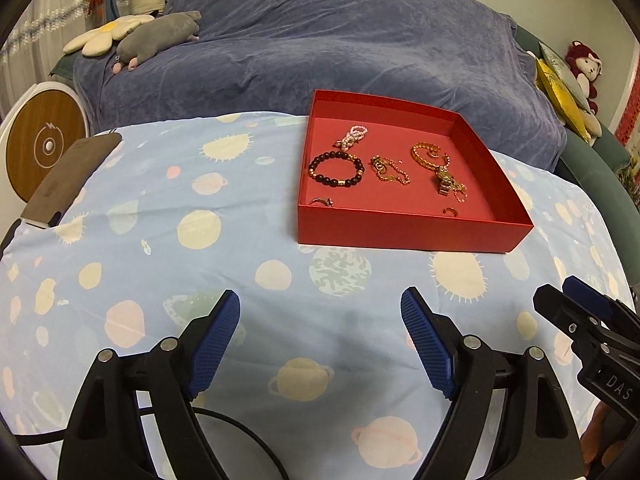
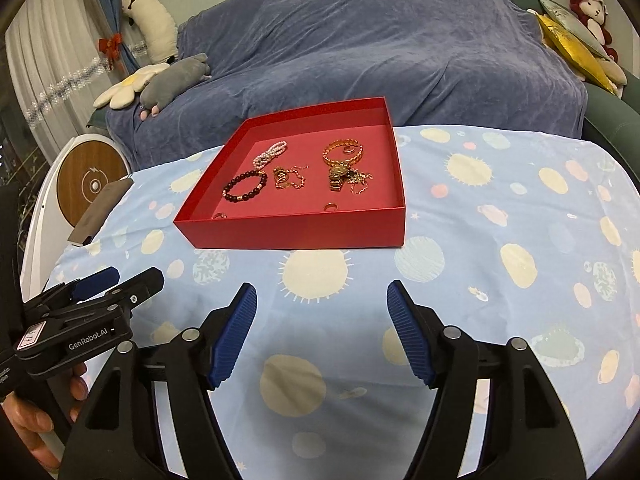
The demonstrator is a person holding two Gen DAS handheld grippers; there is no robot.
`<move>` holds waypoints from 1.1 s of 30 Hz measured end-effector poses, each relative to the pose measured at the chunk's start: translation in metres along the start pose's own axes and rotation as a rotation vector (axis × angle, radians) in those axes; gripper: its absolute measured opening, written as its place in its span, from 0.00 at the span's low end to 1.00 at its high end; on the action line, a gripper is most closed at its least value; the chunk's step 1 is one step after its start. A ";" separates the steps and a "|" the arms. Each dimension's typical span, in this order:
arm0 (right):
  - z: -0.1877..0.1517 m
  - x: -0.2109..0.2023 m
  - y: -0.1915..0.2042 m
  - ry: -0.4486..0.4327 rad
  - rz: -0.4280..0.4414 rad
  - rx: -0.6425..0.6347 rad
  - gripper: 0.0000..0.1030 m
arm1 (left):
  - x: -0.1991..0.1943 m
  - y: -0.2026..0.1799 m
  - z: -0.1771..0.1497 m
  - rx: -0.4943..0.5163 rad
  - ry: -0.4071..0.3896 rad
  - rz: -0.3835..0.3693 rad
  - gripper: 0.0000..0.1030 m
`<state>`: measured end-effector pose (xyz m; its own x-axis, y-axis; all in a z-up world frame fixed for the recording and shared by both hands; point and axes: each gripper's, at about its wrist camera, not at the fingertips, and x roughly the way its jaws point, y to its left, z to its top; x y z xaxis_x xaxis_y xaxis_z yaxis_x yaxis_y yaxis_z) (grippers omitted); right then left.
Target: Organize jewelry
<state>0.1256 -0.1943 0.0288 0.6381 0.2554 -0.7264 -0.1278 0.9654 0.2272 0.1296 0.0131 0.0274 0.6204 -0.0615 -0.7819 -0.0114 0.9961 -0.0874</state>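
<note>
A shallow red box [image 1: 404, 230] [image 2: 296, 232] sits on the planet-print cloth, ahead of both grippers. In it lie a dark bead bracelet [image 1: 336, 169] [image 2: 245, 186], a pink pearl piece [image 1: 353, 137] [image 2: 270, 153], a gold chain [image 1: 389, 171] [image 2: 289, 179], a gold bangle [image 1: 429, 155] [image 2: 343, 151], a gold watch [image 1: 446, 183] [image 2: 338, 178] and small rings [image 1: 322, 201] [image 2: 331, 207]. My left gripper [image 1: 320, 312] is open and empty above the cloth, short of the box. My right gripper [image 2: 322, 304] is open and empty too.
The table is covered by a light blue cloth [image 1: 160, 264] [image 2: 500, 240]. A grey phone-like slab [image 1: 68, 180] [image 2: 102, 210] lies at its left edge. A blue-covered sofa [image 1: 320, 40] with plush toys stands behind. A round white and wood device [image 1: 44, 144] stands at the left.
</note>
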 end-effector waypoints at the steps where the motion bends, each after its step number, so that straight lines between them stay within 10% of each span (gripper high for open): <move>1: 0.000 0.002 0.001 0.003 0.000 -0.002 0.64 | 0.001 -0.001 0.000 0.004 0.002 -0.002 0.78; 33: -0.004 -0.016 0.011 -0.058 -0.027 -0.026 0.84 | -0.035 -0.019 -0.009 0.075 -0.068 0.094 0.84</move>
<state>0.1114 -0.1874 0.0404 0.6847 0.2262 -0.6928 -0.1289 0.9732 0.1904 0.1011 -0.0038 0.0509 0.6710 0.0342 -0.7407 -0.0151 0.9994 0.0325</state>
